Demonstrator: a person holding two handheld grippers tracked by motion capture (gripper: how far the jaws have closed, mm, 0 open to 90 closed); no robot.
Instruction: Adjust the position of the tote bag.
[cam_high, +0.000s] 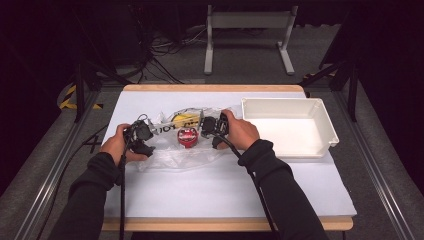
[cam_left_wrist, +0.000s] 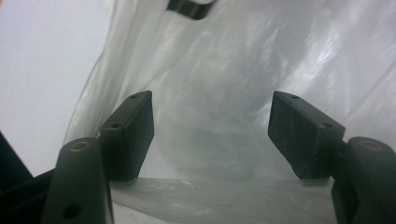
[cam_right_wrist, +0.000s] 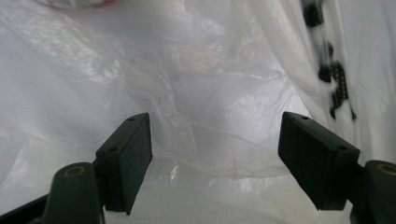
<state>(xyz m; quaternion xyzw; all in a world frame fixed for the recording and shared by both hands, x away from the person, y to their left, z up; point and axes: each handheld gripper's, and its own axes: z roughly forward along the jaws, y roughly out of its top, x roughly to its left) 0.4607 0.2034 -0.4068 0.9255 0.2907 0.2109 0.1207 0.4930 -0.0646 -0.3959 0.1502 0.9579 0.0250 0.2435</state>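
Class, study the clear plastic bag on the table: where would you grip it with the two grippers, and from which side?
Grip the bag by its loose film at the two outer edges, left gripper from the left, right gripper from the right. The film lies slack and crumpled, so a fold likely fits between open jaws; the red item and yellow item sit mid-bag, away from both edges.

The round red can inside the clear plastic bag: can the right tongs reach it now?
Probably not directly. The round red can lies close beside the right tongs, but the clear plastic bag seems to wrap it, so film is in the way.
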